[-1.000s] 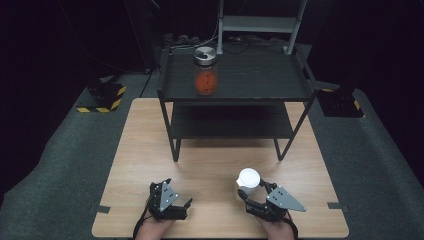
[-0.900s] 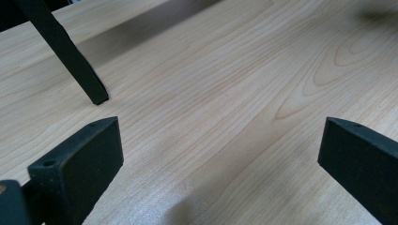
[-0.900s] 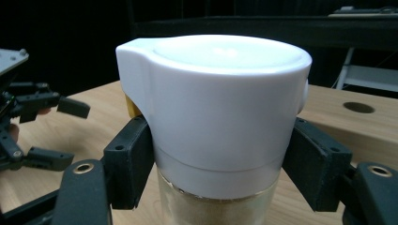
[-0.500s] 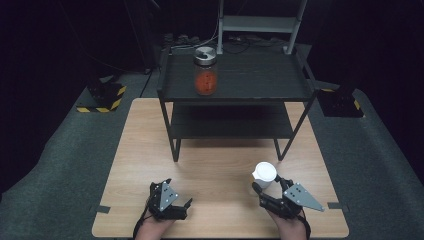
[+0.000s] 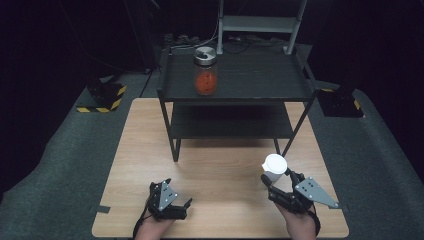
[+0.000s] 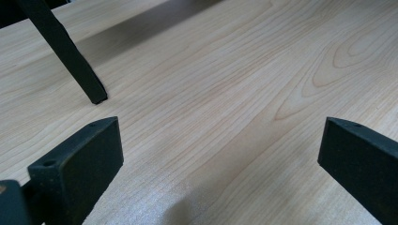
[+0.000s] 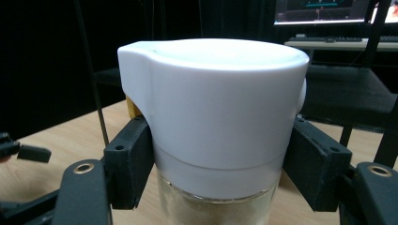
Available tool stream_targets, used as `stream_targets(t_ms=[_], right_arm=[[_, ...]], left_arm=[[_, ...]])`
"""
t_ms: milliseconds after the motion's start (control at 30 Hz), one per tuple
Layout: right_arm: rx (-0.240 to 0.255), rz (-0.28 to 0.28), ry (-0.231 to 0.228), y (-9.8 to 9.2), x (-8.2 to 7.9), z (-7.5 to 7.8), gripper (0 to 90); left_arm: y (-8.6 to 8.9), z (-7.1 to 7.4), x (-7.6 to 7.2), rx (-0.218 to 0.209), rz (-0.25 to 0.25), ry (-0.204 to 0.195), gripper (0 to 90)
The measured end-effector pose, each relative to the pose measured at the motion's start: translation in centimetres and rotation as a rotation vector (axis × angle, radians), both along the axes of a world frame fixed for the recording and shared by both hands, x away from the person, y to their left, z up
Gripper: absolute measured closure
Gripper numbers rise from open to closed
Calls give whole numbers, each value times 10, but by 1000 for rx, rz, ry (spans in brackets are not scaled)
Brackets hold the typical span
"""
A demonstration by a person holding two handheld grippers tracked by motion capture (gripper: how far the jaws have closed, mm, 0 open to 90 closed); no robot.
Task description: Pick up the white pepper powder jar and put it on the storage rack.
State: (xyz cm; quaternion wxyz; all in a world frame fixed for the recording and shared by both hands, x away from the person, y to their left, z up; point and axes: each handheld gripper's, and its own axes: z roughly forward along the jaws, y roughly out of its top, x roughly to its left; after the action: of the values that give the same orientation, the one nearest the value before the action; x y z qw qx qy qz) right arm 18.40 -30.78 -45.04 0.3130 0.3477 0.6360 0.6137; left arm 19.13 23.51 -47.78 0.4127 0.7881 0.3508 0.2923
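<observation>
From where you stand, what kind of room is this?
Probably a lab or recording studio, not a home: black surroundings, a wooden table holding a black metal shelf, hazard-striped stand feet on grey carpet, and a computer monitor with a keyboard behind.

The place looks like a lab or recording studio: black surroundings, a light wooden table (image 5: 220, 165) on grey carpet (image 5: 65, 165), yellow-and-black hazard-striped stand bases (image 5: 102, 97), loose cables (image 5: 240, 46) behind a black two-tier shelf (image 5: 235, 80), and a lit monitor (image 7: 324, 10) with keyboard (image 7: 331, 39) beyond.
</observation>
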Motion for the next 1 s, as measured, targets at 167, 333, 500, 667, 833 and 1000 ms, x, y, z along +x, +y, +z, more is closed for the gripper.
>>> stream_targets(t_ms=[167,333,500,667,833,1000], right_arm=[[-3,-2,-21,0,1,10,295],[7,-6,-33,-1,2,20,296],[9,-12,-48,-1,2,30,296],[7,-14,-68,-2,3,41,296],[11,-22,-87,-1,4,52,296],[12,-26,-111,-1,5,64,297]], left_arm=[[1,0,0,-7,-1,1,7],[2,-1,0,-12,-3,-1,7],[3,-1,0,-15,-2,-1,7],[3,-1,0,-16,-2,2,7],[4,-1,1,-20,-3,2,7],[4,-1,1,-22,-5,2,7]])
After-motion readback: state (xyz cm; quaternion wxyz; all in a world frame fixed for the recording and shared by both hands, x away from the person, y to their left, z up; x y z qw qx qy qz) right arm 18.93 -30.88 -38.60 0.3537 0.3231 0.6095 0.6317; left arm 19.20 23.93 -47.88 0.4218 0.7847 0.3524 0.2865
